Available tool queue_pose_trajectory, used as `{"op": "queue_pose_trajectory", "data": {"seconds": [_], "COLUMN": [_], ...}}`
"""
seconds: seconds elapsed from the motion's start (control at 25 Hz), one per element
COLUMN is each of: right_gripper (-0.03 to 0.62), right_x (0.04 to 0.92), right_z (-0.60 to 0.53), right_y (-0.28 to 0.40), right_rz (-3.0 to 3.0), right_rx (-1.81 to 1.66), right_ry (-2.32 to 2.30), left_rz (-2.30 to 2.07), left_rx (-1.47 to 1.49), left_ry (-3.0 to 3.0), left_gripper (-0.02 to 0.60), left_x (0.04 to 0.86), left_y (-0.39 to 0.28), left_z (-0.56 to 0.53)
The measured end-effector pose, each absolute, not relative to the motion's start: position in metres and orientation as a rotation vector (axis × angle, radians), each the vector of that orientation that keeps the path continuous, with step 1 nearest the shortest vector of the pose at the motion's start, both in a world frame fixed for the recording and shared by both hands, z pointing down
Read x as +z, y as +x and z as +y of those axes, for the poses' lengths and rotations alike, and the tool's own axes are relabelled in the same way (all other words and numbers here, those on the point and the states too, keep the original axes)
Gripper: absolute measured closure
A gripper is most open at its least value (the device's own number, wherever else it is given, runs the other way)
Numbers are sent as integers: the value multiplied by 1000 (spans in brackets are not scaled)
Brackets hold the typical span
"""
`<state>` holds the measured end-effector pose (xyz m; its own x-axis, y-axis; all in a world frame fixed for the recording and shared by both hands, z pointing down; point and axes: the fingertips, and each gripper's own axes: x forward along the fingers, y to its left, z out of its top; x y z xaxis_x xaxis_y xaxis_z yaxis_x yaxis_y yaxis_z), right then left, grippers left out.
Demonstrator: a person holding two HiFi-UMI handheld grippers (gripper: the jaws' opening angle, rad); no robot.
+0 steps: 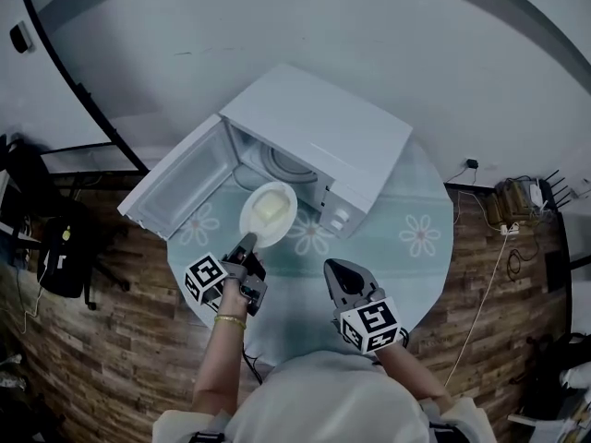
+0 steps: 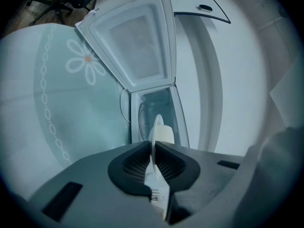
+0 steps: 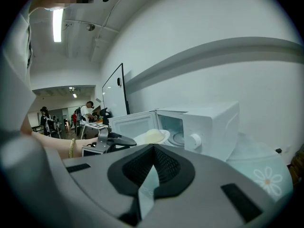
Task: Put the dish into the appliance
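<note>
Right now my left claw (image 1: 247,245) is clamped on the near rim of the dish (image 1: 289,201), which shows edge-on between its pads in the left gripper view. The dish hangs just in front of the mouth of the appliance (image 1: 323,127), at the middle of the head view, and carries a pale mound of food (image 1: 268,210). The door (image 1: 180,181) stands swung wide to the left. My right claw (image 1: 334,270) rests lower right over the counter (image 1: 416,266), jaws together on nothing. I judge this the carry-in step. Next I must push the dish level through the opening, keep its rim off the frame, and lower it onto the turntable (image 1: 282,162) before I let go.
</note>
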<state>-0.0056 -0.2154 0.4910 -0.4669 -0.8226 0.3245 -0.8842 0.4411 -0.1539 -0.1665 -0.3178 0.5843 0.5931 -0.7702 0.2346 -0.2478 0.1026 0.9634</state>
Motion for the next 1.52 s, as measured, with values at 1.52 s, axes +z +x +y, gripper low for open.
{"op": "queue_pose_trajectory", "data": {"seconds": [1.52], "right_gripper": [589], "right_x": [534], "right_z": [-270], "right_y": [1], "right_rz": [-2413], "right_rx": [550], "right_ry": [1470], "left_rz": [-868], "left_rx": [-370], "left_ry": [1398], "left_gripper": [546], "left_x": [665], "left_y": [-111], "left_z": [-489]}}
